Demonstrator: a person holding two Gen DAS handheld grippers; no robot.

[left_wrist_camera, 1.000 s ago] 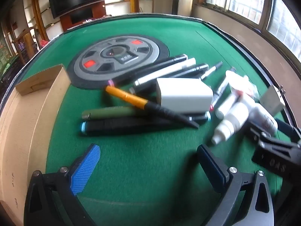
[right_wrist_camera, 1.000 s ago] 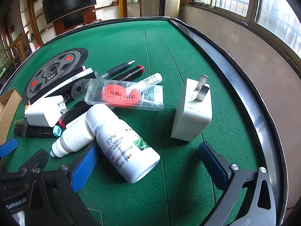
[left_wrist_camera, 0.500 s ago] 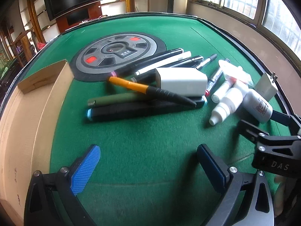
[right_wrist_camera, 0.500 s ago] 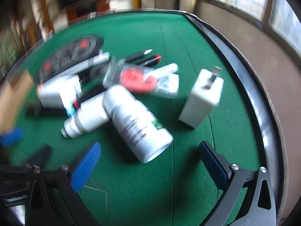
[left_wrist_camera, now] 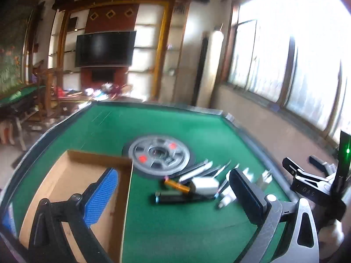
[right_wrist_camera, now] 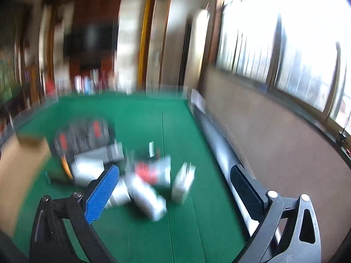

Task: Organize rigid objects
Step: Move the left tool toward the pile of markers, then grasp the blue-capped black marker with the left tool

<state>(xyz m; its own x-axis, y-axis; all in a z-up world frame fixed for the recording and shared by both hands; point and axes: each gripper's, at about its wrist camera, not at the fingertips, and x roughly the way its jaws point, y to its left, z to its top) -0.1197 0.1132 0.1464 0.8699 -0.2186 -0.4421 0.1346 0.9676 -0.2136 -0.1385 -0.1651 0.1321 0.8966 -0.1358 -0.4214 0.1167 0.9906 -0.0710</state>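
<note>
**Green felt, both grippers wide and empty**

Green felt covers the table (left_wrist_camera: 197, 131). The left gripper (left_wrist_camera: 173, 188) hangs above it, fingers spread, holding nothing; the right gripper (right_wrist_camera: 175, 188) likewise. A cardboard box (left_wrist_camera: 72, 175) sits open at the left. Pens (left_wrist_camera: 195, 171), a white charger (left_wrist_camera: 205, 185) and white bottles (right_wrist_camera: 147, 197) lie heaped just beside the round grey disc (left_wrist_camera: 159, 155). The right view is blurred.

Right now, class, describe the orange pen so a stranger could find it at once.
Start at the round grey disc on the green table. Just below its edge lies a heap of pens; the orange pen slants beside a white plug block, the only orange barrel there.
</note>
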